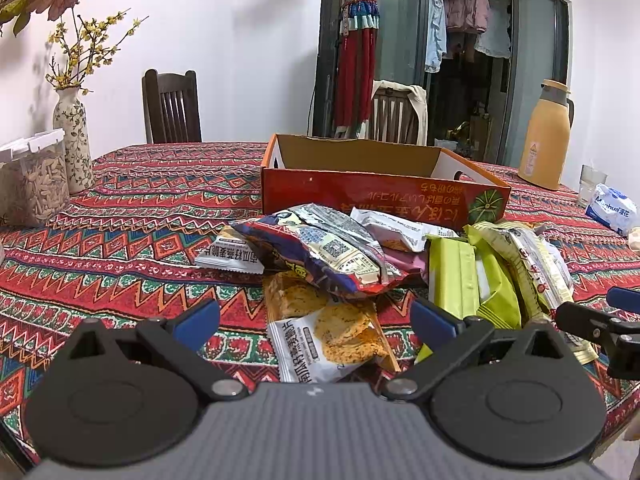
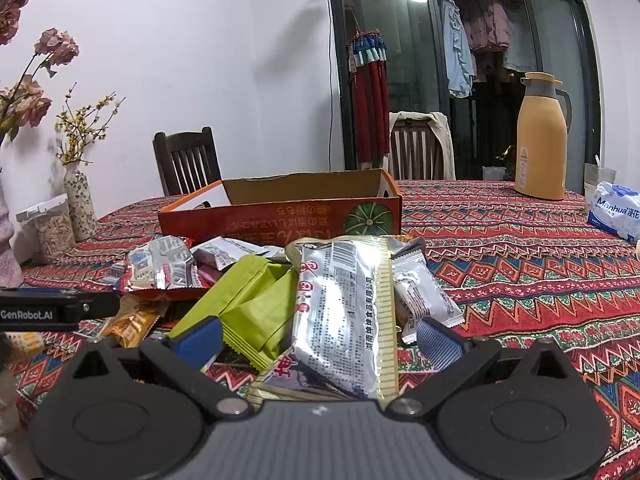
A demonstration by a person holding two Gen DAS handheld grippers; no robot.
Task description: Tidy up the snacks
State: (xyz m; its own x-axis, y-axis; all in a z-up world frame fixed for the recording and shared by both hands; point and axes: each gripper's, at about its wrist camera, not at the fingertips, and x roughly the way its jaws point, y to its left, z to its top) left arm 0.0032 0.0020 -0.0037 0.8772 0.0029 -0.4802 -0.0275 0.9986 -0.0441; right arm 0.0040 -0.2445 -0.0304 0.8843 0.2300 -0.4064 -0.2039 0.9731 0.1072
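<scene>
Now, left gripper (image 1: 316, 320): the two blue-tipped fingers are spread wide and hold nothing; they hover low over the near edge of the snack pile.
Cracker packet (image 1: 324, 344): a white packet with round crackers printed on it lies between the left fingers, just ahead of the body; whether the pads touch it I cannot tell.
Red and silver bag (image 1: 332, 252): further ahead of the left gripper, resting on top of other packets.
Right gripper (image 2: 320, 340): also wide open, gripping nothing.
Silver packet (image 2: 344, 320): a long silver packet with a yellow edge lies lengthwise between the right fingers, its near end hidden under the gripper body.
Green packets (image 2: 252, 300): just beside the right gripper's left finger.
Orange box (image 2: 288, 212): open and behind the pile, beyond both grippers, on the patterned tablecloth (image 2: 520, 264).
</scene>
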